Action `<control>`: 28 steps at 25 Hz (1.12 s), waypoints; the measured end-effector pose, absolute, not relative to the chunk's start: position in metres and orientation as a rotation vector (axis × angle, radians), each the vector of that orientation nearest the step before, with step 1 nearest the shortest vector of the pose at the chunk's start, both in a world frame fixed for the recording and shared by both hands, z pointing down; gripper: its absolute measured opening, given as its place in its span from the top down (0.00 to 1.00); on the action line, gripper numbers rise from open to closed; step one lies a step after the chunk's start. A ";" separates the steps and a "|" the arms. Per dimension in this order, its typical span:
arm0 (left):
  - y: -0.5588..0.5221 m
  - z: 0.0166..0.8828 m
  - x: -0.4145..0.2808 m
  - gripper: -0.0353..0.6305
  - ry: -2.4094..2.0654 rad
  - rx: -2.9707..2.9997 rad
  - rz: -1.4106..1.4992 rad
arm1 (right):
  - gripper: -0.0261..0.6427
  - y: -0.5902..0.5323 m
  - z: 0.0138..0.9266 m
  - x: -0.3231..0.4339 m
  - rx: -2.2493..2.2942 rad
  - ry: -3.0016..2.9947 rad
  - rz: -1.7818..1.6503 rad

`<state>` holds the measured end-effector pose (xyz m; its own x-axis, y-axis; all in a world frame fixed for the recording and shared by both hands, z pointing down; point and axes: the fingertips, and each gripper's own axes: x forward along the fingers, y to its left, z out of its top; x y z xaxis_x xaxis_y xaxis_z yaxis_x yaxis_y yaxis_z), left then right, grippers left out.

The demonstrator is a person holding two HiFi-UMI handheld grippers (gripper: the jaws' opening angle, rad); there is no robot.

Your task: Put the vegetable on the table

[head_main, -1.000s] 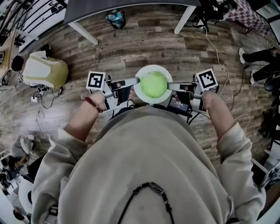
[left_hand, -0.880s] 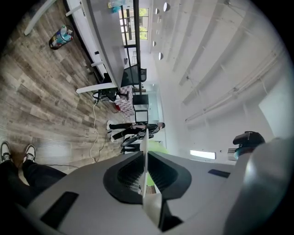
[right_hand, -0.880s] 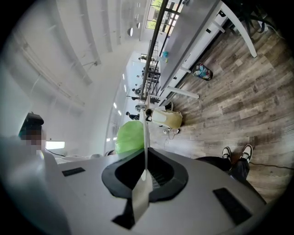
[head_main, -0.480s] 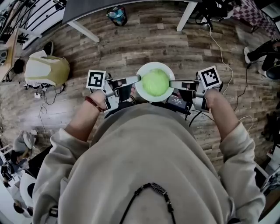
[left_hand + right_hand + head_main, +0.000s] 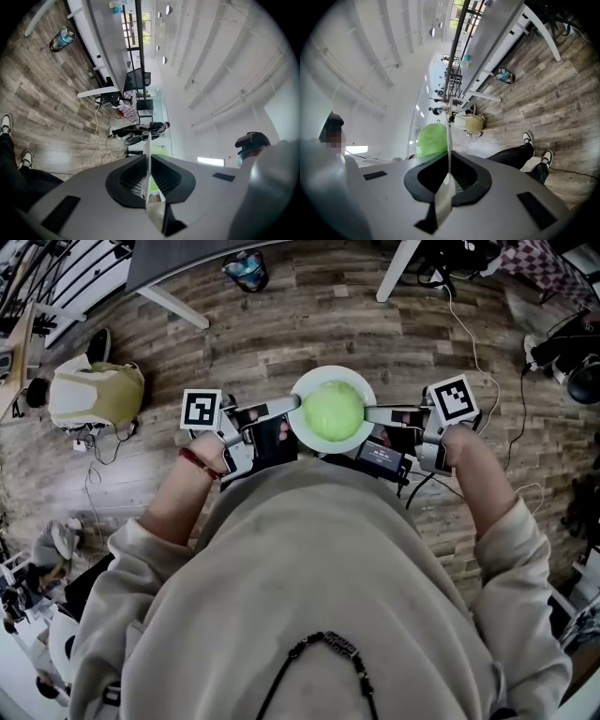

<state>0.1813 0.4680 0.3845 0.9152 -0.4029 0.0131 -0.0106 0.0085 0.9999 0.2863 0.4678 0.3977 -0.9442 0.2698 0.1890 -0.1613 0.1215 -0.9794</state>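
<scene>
A round pale-green vegetable [image 5: 333, 412] sits on a white plate [image 5: 333, 373], carried above the wooden floor in front of the person's chest. My left gripper [image 5: 294, 409] is shut on the plate's left rim and my right gripper [image 5: 371, 413] on its right rim. In the left gripper view the plate [image 5: 146, 150] shows edge-on as a thin white line between the closed jaws of my left gripper [image 5: 146, 161], with the vegetable [image 5: 158, 151] green behind it. The right gripper view has the same plate [image 5: 448, 140] edge in my right gripper [image 5: 449, 161], the vegetable [image 5: 430, 139] to its left.
A grey table [image 5: 178, 259] with white legs stands at the far top of the head view, a small colourful bin [image 5: 246, 270] beneath it. A beige backpack [image 5: 94, 395] lies on the floor at left. Cables and another person's shoes [image 5: 567, 338] are at right.
The plate with the vegetable has drifted slightly up and right in the head view, and the floor, backpack and table have shifted with it. Both grips hold unchanged.
</scene>
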 end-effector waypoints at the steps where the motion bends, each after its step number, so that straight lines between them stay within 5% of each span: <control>1: 0.463 0.385 0.179 0.90 -0.332 1.545 -0.312 | 0.92 0.464 0.398 0.284 -0.104 -2.090 1.888; 14: 0.413 0.397 0.159 0.90 -0.263 1.558 -0.293 | 0.92 0.420 0.399 0.261 -0.014 -2.110 1.892; 28: 0.341 0.375 0.037 0.90 -0.240 1.614 -0.275 | 0.92 0.345 0.377 0.139 -0.024 -2.120 1.854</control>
